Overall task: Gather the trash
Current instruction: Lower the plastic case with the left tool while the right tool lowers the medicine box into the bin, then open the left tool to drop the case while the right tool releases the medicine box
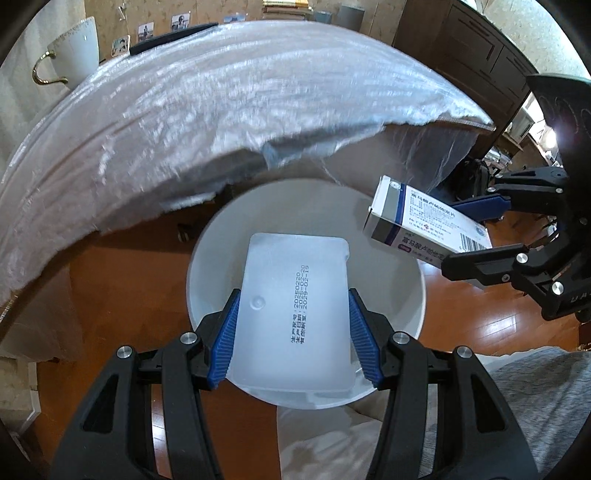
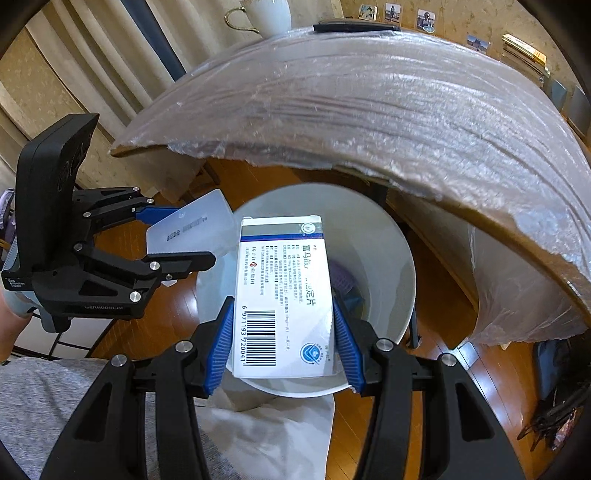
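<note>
Both grippers were poised over the white bin, which stood on the wooden floor just in front of the desk.

Left gripper: jaws closed across the long sides of a translucent plastic case, printed date lines facing the camera. The case hung over the bin opening, apparently so that a release would drop it straight inside.

Right gripper: jaws clamped on the barcode end of a white and blue medicine box, its far end reaching over the bin. In the left wrist view the box sat over the bin's right rim, so it may need to come further inward before letting go.

Something purple already lay at the bottom of the bin; its type could not be made out.

Surface and room: the desk edge was wrapped in wrinkled clear film. A white cup with a gold handle stood at its far left corner, near a dark flat object. Small photos lined the far wall. Pale curtains hung at left in the right wrist view.
</note>
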